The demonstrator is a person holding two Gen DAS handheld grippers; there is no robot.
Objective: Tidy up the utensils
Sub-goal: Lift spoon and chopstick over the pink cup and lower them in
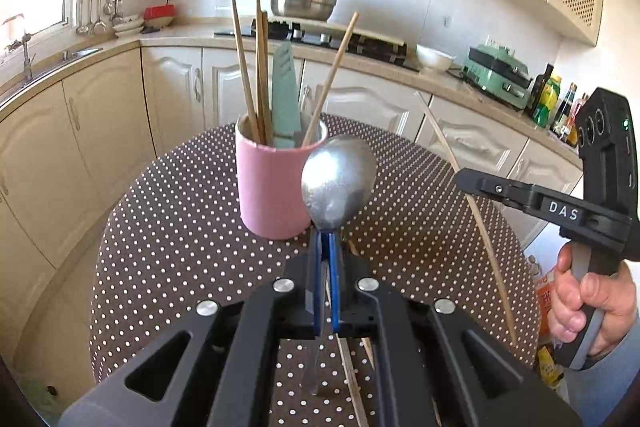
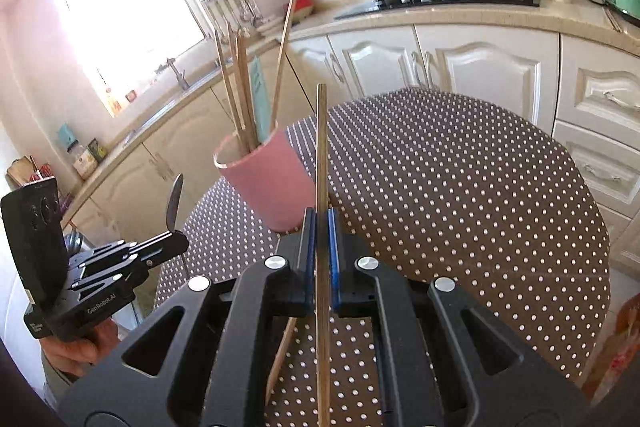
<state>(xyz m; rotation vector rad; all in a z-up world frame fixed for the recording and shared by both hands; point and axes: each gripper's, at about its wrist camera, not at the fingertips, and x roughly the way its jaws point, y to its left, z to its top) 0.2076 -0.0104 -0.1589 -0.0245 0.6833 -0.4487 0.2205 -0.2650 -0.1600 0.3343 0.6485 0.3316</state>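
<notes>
Dotted table (image 1: 200, 227), spoon (image 1: 338, 183) pinched between fingers (image 1: 316, 267)

One pink cup (image 1: 272, 187), one spoon (image 1: 340, 183), two grippers (image 1: 326, 247).

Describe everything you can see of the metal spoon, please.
The spoon looks like dull grey metal, with an oval bowl and a thin handle. The left gripper is shut on its neck just under the bowl, holding it above the dotted tablecloth, bowl forward, handle passing back between the fingers. It hangs in front of the pink cup, apparently without touching it.
</notes>
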